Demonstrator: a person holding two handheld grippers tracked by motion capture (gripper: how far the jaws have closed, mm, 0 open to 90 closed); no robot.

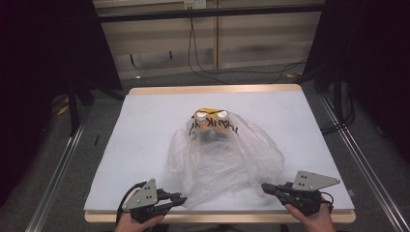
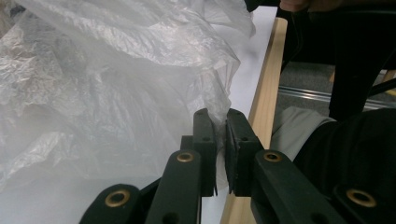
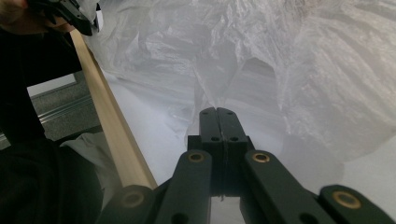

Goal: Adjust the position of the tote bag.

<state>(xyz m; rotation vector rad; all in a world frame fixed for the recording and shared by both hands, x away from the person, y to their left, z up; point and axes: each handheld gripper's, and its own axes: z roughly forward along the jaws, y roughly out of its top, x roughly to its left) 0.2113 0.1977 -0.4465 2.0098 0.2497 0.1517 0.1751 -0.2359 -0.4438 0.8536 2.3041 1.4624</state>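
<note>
Desk: a white sheet covers the desk point(image 1: 145, 145), with a pale wooden edge showing along the near and far sides.
Plastic bag: a thin, clear, crumpled plastic bag point(image 1: 222, 159) lies in the middle of the desk and spreads toward the near edge; it is puffed up rather than flat.
Inside the bag: an orange and white thing with black lettering point(image 1: 211, 122) sits at the far end of the bag (I cannot make out what it is through the film).
Left tool: the left tool point(image 1: 180, 198) rests low at the near left corner of the bag; in the left gripper view its jaws are drawn in on a fold of the bag's edge point(image 2: 219, 116), with the film pinched between the pads.
Right tool: the right tool point(image 1: 265, 187) sits at the near right corner of the bag; in the right gripper view its jaws are pressed together with a thin pleat of film rising from between them point(image 3: 217, 100).
Hands: a hand holds each tool from the near edge of the desk, left point(image 1: 138, 223) and right point(image 1: 312, 218), well apart, with the bag between them.
</note>
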